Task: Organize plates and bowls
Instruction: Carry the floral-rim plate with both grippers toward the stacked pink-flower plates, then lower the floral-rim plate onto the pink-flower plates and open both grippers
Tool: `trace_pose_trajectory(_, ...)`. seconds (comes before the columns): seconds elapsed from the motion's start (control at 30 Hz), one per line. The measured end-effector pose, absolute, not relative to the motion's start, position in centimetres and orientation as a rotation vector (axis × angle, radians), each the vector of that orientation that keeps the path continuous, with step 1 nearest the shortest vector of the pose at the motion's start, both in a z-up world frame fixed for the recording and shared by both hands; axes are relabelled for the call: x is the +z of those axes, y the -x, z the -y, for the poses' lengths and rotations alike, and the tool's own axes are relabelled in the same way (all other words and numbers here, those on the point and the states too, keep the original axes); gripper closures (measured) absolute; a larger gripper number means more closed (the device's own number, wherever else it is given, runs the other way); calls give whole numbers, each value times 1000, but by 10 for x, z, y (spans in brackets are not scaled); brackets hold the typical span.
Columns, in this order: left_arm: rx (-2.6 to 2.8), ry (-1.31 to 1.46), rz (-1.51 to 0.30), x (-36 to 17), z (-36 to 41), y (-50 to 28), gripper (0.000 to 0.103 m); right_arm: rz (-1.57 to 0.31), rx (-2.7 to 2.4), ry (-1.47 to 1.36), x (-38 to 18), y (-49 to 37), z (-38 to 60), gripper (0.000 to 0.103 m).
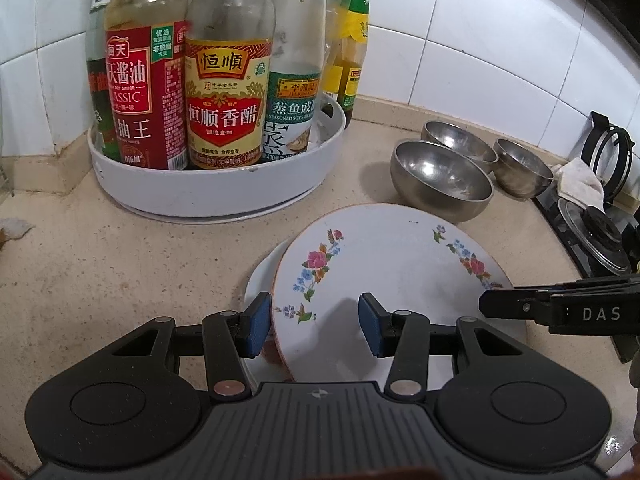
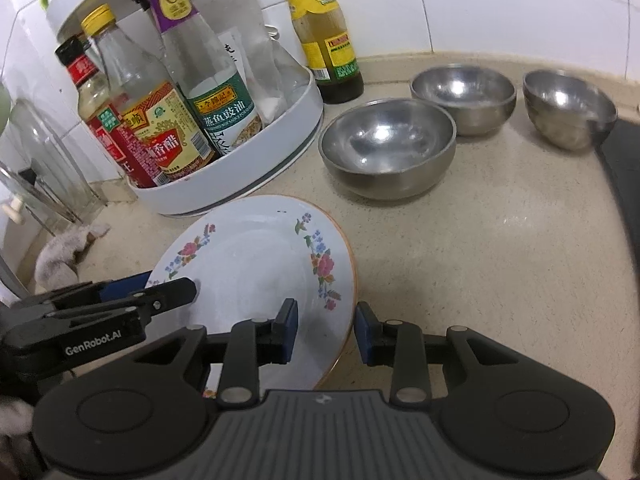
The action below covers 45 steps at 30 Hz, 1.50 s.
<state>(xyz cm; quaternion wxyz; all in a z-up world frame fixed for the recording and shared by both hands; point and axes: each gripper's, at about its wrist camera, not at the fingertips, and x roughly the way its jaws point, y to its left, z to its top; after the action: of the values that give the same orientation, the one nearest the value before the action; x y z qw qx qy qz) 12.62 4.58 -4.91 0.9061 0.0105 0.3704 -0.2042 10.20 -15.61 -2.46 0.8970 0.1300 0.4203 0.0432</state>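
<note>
A white floral plate [image 1: 384,264] with an orange rim lies tilted on top of another white plate [image 1: 260,272] on the beige counter. My left gripper [image 1: 314,326] is open and straddles the floral plate's left rim. My right gripper [image 2: 326,330] is open and straddles the same plate's [image 2: 256,268] right rim. The right gripper also shows in the left wrist view [image 1: 560,304], and the left gripper in the right wrist view [image 2: 132,300]. Three steel bowls [image 1: 440,180] [image 1: 460,140] [image 1: 520,168] stand beyond the plates; they also show in the right wrist view [image 2: 388,148].
A white round tray [image 1: 216,184] with several sauce bottles stands at the back left by the tiled wall. A dark bottle [image 2: 324,40] stands beside it. A gas stove [image 1: 600,220] borders the counter on the right. A crumpled cloth [image 2: 64,252] lies at left.
</note>
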Motion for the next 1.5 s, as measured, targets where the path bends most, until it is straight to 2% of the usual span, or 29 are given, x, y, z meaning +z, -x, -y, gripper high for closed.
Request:
trace_pose_trajectory(0.53,-401,-21,-768,-47,-55,-129,49,-876,120,-168,-26,-114,140,71)
trace_pose_trajectory(0.67,-405,-22,-764,-49,-56,-132,51,-883,134,-125,-28,-117,134,64)
trace_pose_trajectory(0.77,-397,-8,-767,-48,-61,-134,53,-878,147,-94,-27,-117,131,63)
trace_pose_trajectory(0.97,-381,6,-768,-45,-65,-133,53,-779,184,-64,-7,-113,129,62)
trace_pose_trajectory(1.17,-392,-15,-732,-34,-60,-130,49,-782,189,-81,-9,-112,130,62)
trace_pose_trajectory(1.5,-454,-78,-702,-20,-28,-135,29,-771,136,-137,-12,-104,152,62)
